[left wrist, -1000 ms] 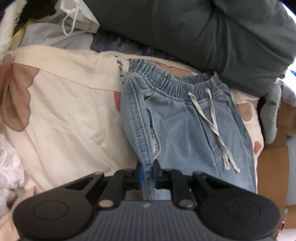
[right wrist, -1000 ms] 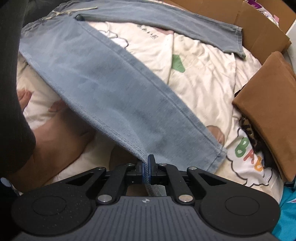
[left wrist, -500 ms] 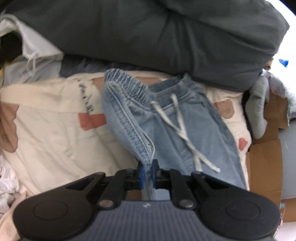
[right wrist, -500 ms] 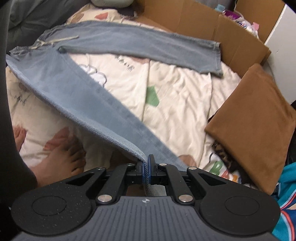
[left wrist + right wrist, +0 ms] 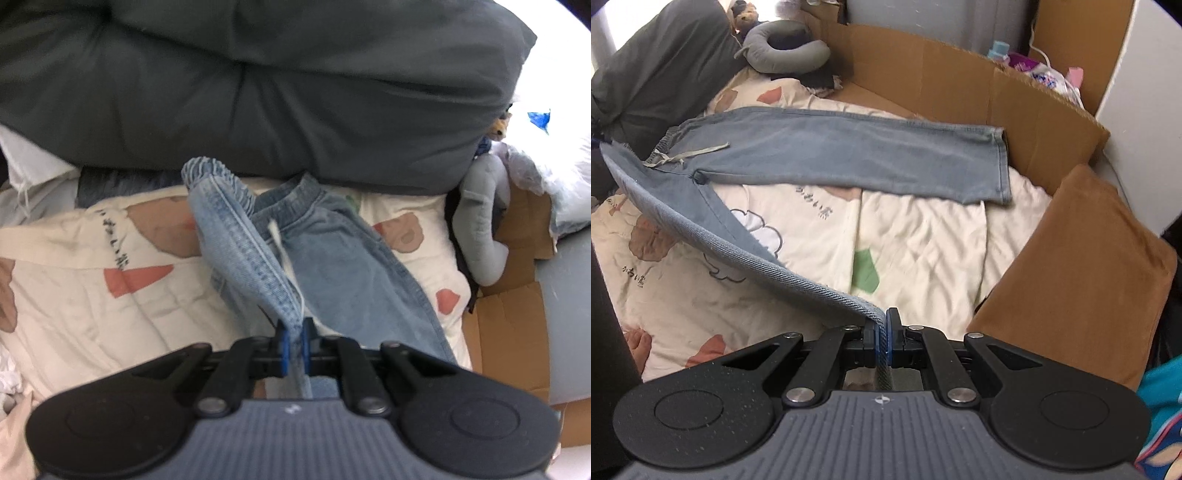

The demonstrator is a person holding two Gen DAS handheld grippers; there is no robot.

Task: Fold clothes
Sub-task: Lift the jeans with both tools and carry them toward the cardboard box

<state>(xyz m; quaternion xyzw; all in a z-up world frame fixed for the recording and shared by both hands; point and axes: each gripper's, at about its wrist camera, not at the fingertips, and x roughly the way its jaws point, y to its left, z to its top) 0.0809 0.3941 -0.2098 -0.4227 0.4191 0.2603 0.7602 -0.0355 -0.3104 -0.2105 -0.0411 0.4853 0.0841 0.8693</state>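
Both tongs are clenched on the jeans (image 5: 827, 155), the left gripper (image 5: 293, 341) pinching the waist edge and the right gripper (image 5: 884, 341) the near leg's hem ahead of them, so uneven pulling could drag the flat far leg askew.

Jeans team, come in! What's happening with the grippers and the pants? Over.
Left gripper shut on jeans waistband side. Right gripper shut on near leg's hem. Far leg flat on quilt. Brown folded cloth beside, not blocking.

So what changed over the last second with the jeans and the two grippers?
Both grippers lifted the near leg of the jeans off the quilt: left gripper at the waistband side, right gripper at the hem. Both stayed clamped. The far leg and the folded brown garment stayed put.
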